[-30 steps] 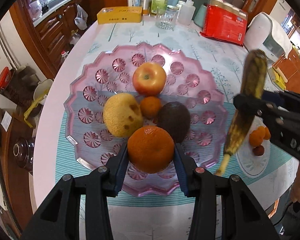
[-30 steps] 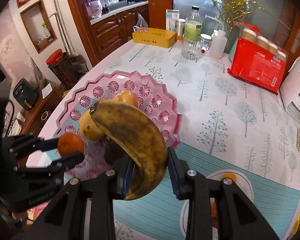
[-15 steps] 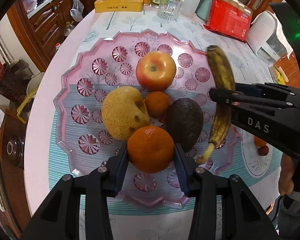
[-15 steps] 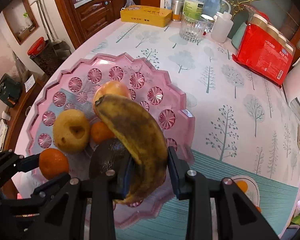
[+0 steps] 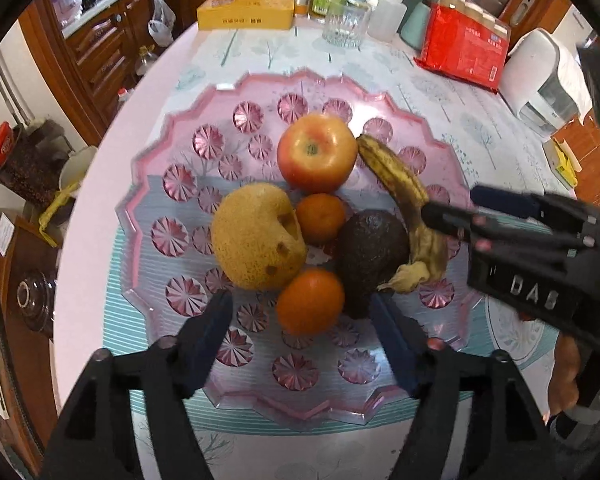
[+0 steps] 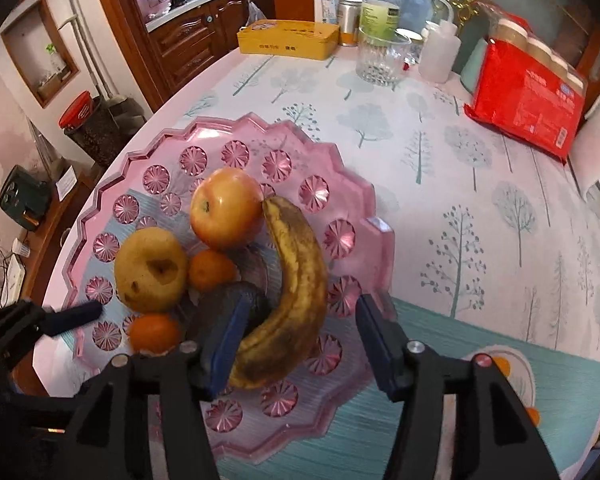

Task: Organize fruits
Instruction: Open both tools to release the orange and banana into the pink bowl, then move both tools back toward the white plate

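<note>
A pink glass plate [image 5: 180, 152] [image 6: 364, 220] holds an apple [image 5: 316, 158] [image 6: 226, 206], a pear [image 5: 256, 236] [image 6: 150, 268], a small orange [image 5: 320, 216] [image 6: 210, 270], an avocado [image 5: 372, 252] [image 6: 256, 298], a larger orange [image 5: 310, 300] [image 6: 154, 332] and a spotted banana [image 5: 404, 200] [image 6: 300, 280]. My left gripper [image 5: 300, 336] is open, its fingers apart either side of the larger orange, which rests on the plate. My right gripper [image 6: 300, 344] [image 5: 456, 208] is open around the banana's near end; the banana lies on the plate against the apple and avocado.
At the table's far side stand a yellow box [image 5: 246, 18] [image 6: 288, 38], a glass [image 5: 346, 26] [image 6: 382, 58], bottles [image 6: 380, 4] and a red package [image 5: 464, 48] [image 6: 528, 100]. A white appliance [image 5: 540, 80] is at the right. A small white plate [image 6: 508, 368] with small fruits sits near right.
Both grippers have opened. The larger orange and the banana were let go and now rest on the plate. The banana came down from the air beside the apple and avocado.
</note>
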{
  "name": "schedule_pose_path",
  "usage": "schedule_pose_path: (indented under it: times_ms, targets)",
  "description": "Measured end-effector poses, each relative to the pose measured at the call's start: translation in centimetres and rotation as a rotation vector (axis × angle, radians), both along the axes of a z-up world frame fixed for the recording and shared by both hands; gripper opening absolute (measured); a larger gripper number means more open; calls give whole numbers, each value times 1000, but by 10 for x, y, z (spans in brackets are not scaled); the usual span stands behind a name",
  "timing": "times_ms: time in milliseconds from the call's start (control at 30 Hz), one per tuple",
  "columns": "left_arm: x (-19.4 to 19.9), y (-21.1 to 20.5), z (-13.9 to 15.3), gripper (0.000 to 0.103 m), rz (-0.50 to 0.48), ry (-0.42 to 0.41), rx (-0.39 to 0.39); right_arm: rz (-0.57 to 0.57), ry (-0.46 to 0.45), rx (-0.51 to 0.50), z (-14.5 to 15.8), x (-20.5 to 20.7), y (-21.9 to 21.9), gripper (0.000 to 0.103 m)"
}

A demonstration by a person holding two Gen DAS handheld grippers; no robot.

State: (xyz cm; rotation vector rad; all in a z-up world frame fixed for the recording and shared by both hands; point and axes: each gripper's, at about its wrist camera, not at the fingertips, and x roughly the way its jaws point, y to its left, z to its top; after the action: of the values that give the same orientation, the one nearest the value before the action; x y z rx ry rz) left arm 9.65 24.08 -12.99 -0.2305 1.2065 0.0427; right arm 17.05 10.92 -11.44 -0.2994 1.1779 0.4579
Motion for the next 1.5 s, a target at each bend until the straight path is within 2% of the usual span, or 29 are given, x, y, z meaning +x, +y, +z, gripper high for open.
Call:
schedule_pose_path:
  times_ms: [333,533,767,1033,1167,1500]
  targets:
    - [-4,-3,20,78,4,2,56,-35,-35,74,10,-29,-22,57]
    - [-6,-14,35,80,0,-26,99,-31,-63,106,18,-43,-31,57]
    - [-6,-23,44,88,-1,-22,104,-56,-78,161,29,-48,-51,57]
    - [-3,-36,56,90,4,-23,108,-72,-122,212,47,-55,-72,57]
    - [-1,-50,67,90,-2,-47,112,-79,-152,244,60,-60,-85,60]
    - [-1,-93,100,90,-53,-146,128,-115,-296,282,106,-77,-126,64]
